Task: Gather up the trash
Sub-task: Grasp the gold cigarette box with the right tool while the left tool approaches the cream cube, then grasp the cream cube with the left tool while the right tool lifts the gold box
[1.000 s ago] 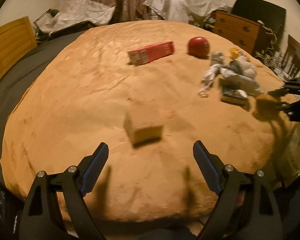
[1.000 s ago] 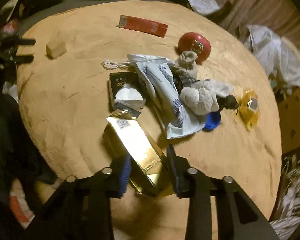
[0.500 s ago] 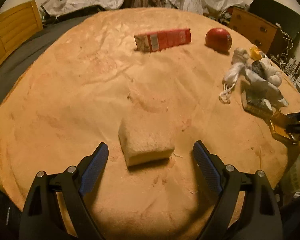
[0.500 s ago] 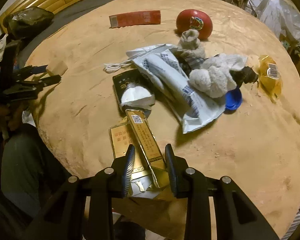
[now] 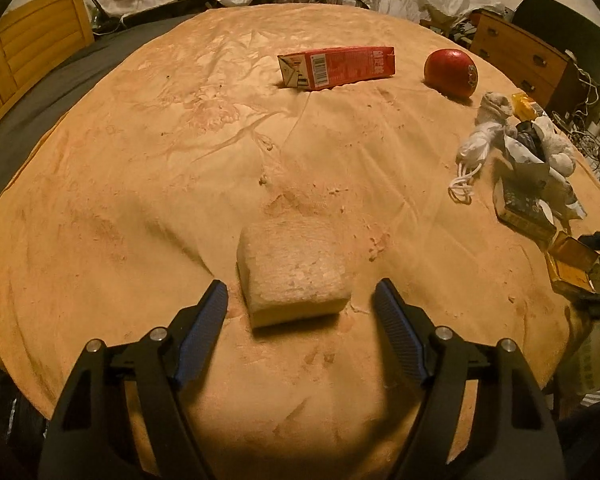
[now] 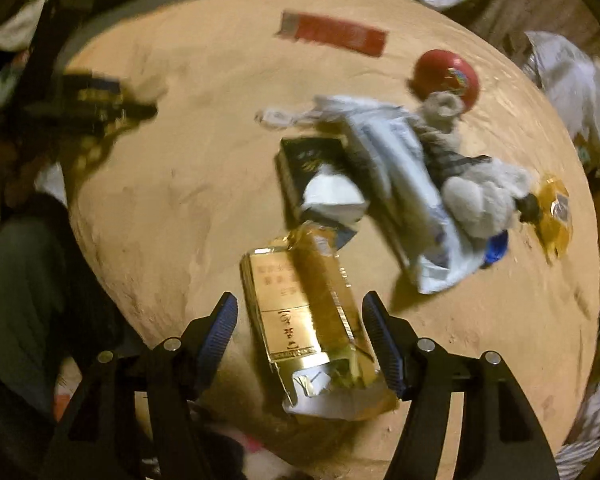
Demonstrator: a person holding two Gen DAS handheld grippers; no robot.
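Observation:
A tan foam block [image 5: 292,268] lies on the orange blanket [image 5: 140,184]. My left gripper [image 5: 300,304] straddles its near end, jaws closing, and the pads stand clear of its sides. In the blurred right wrist view, a crumpled gold box [image 6: 308,320] lies on the blanket between the fingers of my right gripper [image 6: 300,324]. Those jaws are opening, with a gap at the left pad. Beyond it sits a heap of litter: a black box [image 6: 308,160], a white plastic mailer [image 6: 412,200] and a grey soft toy [image 6: 480,196].
A red carton [image 5: 336,67] and a red ball [image 5: 450,72] lie farther back on the bed. A white cord [image 5: 472,160] trails from the heap. A wooden dresser [image 5: 520,56] stands at the right and a headboard [image 5: 32,52] at the left. A person's leg [image 6: 20,280] is beside the bed.
My left gripper moved in over the foam block and its jaws narrowed. My right gripper, shut on the gold box before, has spread its jaws and the box now lies loose.

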